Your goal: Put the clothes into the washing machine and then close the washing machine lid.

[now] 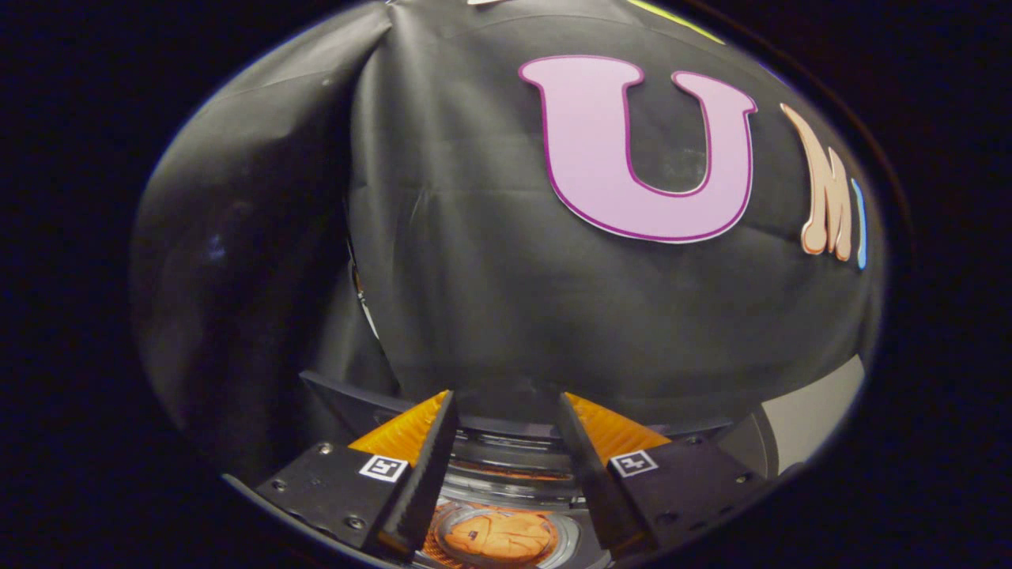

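Observation:
My gripper (506, 407) hangs open above the washing machine, with nothing between its fingers. Below the gap between the fingers I look down into the round drum (506, 474) of the washing machine. An orange piece of clothing (498, 536) lies at the bottom of the drum. The dark top rim of the machine (348, 399) runs behind the left finger. I cannot make out the lid.
The black cloth wall (490, 261) of the booth rises just beyond the machine. A pale surface (814, 415) shows to the right of the right finger.

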### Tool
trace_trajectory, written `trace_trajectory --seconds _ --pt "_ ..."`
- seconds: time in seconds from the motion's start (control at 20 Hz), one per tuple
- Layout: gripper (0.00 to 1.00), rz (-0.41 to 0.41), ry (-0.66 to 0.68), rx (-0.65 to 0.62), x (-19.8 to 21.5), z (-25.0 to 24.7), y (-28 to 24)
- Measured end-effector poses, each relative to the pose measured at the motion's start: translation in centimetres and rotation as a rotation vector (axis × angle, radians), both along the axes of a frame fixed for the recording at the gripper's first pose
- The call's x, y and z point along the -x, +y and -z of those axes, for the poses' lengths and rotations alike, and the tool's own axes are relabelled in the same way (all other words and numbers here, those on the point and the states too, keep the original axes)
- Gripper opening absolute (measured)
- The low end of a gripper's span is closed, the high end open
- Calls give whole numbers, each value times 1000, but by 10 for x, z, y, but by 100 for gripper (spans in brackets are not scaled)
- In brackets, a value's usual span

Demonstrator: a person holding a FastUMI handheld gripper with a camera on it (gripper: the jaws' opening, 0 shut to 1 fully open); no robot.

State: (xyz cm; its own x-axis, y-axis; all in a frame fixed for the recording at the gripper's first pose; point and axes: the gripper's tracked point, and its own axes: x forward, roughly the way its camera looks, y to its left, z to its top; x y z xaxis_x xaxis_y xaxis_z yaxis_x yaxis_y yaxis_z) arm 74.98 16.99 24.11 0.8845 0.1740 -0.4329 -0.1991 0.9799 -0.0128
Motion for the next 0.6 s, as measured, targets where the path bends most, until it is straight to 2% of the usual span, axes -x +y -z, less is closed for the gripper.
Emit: trace_trajectory --seconds 0.05,0.1,0.15,0.2,0.25,0.3,0.4,0.6 --pt "78 -7 -6 0 -1 -1 2" --pt "78 -9 0 105 10 2 -7" --pt "77 -23 -24 261 6 2 -17" --pt "76 -62 -12 338 12 5 -18" --pt "76 -82 -50 278 3 -3 -8" --pt "75 -93 -51 148 -1 -6 0" --pt "73 -72 52 -17 -11 -1 -2" --pt "67 -34 147 -194 -14 -12 -16"
